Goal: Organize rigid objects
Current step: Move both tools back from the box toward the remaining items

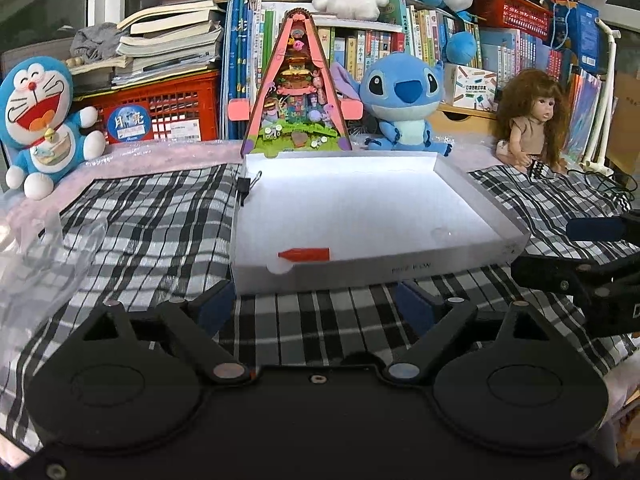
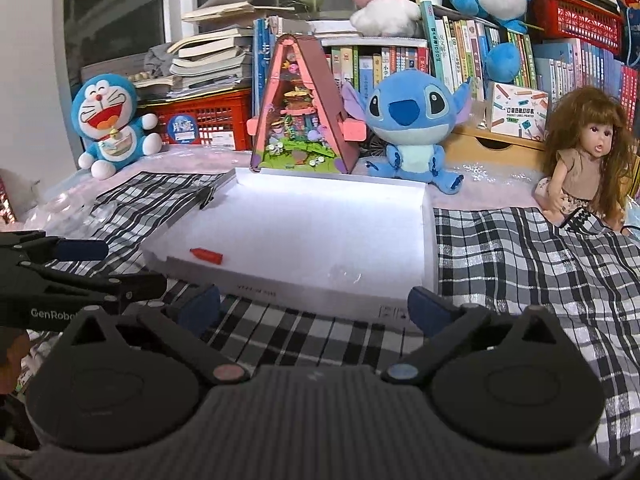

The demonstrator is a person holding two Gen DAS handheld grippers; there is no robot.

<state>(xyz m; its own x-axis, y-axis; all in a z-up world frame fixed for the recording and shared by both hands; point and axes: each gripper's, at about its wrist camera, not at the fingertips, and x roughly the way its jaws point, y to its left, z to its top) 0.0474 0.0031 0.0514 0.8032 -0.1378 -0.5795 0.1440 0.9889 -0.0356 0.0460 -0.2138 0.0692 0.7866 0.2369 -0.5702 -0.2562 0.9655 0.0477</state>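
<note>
So far I count one red crayon-like piece (image 1: 305, 255) lying in the white tray (image 1: 460, 264), lower left of its floor; a black binder clip (image 1: 245, 188) sits on the tray's left wall (placed or not, I can't tell). My left gripper (image 1: 316, 304) and right gripper (image 2: 314, 306) both hover spread and empty at the bottom, short of the tray.

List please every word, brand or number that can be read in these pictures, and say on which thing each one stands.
"GenRobo", cut off by the frame edge: on the left gripper body.
"POCKET LABEL PRINTER": on the small printer box.
Round sticker on the red crate: two large Chinese characters, too blurred to be sure.
Print on the white box front wall: too blurred.
Book spines: too small.
</note>
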